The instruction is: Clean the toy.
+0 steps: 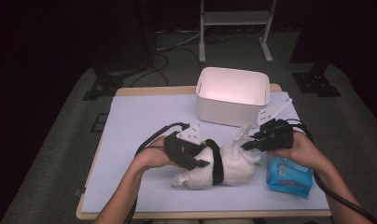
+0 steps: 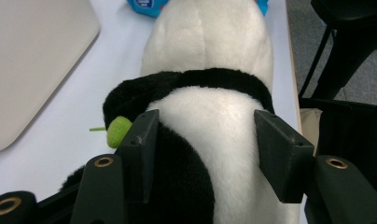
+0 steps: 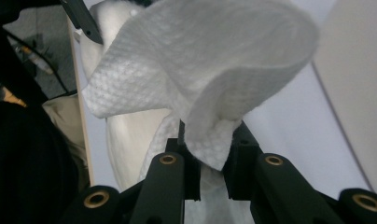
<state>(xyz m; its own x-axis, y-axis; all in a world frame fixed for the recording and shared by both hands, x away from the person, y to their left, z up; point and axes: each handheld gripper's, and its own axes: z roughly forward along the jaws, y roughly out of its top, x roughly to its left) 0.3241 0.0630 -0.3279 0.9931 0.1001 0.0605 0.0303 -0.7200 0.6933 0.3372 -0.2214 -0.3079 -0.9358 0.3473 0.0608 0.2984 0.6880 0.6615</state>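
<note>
Evidently the step in hand is wiping the plush panda [image 1: 224,165] with a wet wipe [image 1: 241,135], one gripper steadying the toy while the other brings the cloth. The left gripper [image 2: 205,140] straddles the panda's back, its pads [image 2: 141,140] set against the fur on both sides at a middling width, just behind the black band that runs ahead of the fingertips; a small green bit [image 2: 118,131] sits just outside the left pad. The right gripper [image 3: 210,163] is pinched narrow on the wipe, which bunches between its fingers [image 3: 240,161] and fans out above and beyond the tips, with the panda's white body just past it. A blue wipes pack [image 1: 289,176] lies beside the right hand, and a white bin [image 1: 233,95] stands well beyond both grippers. Next, I judge, the right gripper must lower the loose fold onto the fur and drag it across, while the left keeps the soft body from sliding or rolling.
</note>
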